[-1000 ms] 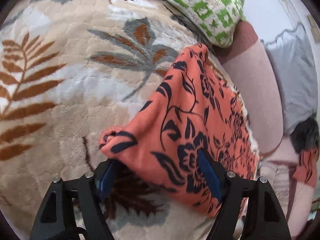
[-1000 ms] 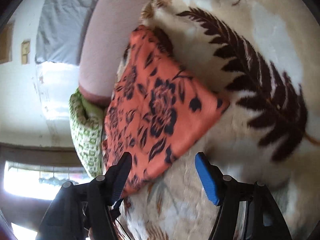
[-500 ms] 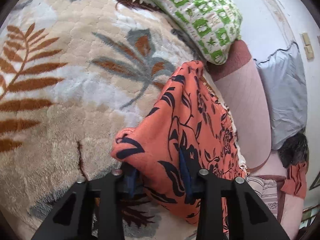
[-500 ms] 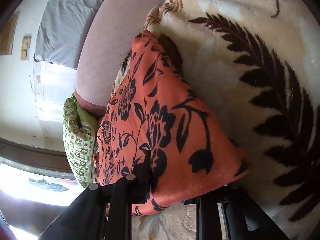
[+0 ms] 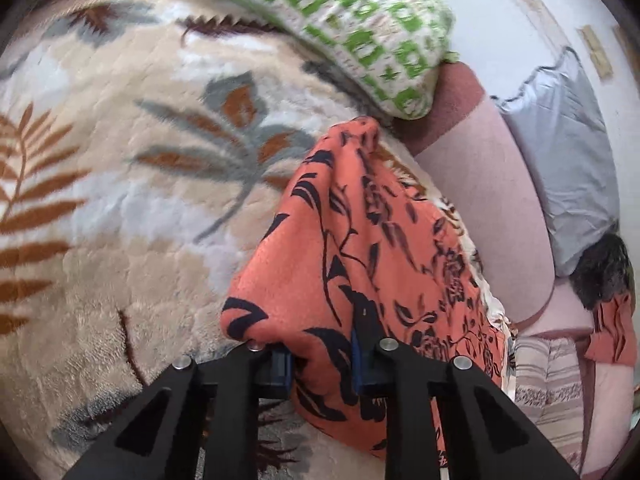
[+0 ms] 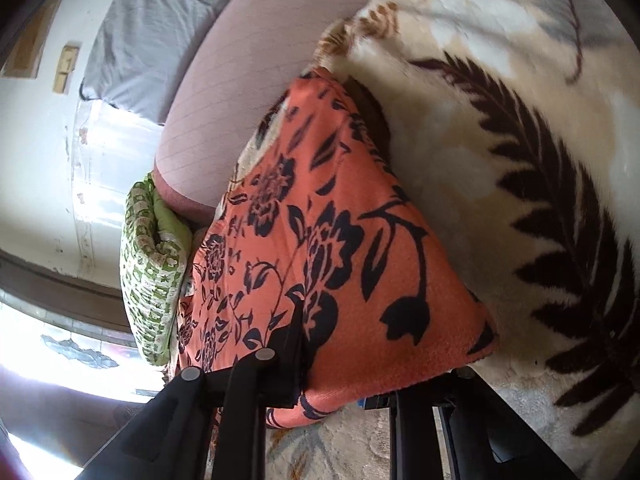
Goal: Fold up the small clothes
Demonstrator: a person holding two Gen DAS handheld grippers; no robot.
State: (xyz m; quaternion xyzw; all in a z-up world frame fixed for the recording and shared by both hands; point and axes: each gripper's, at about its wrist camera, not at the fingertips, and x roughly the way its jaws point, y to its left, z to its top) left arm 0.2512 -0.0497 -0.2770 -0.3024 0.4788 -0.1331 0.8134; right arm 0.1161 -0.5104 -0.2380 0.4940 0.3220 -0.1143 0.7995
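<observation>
Nearest in the left wrist view, the left gripper [image 5: 322, 360] has its jaws drawn narrow on a near corner of the orange cloth [image 5: 360, 248]; they have just been closing, and the fabric bunches between the blue pads. In the right wrist view the right gripper [image 6: 338, 384] likewise pinches the other near corner of the cloth [image 6: 320, 240], its jaws having just closed in on a thick edge that bulges over them. Taking both near corners at once seems meant to let the front edge be carried as one line, so the fold comes out straight rather than skewed.

Past the grippers, the rest of the cloth slopes down onto the plush leaf-patterned blanket [image 5: 120, 200], its far end resting near the blanket's edge. Leaving that end down probably anchors it, so the held edge can be brought over onto it.

Further off, a green-and-white pillow [image 5: 360, 32] lies beyond the cloth, clear of the folding area. Beside the blanket runs a pink cushion [image 5: 488, 208], with grey fabric [image 5: 568, 152] against the wall behind it.
</observation>
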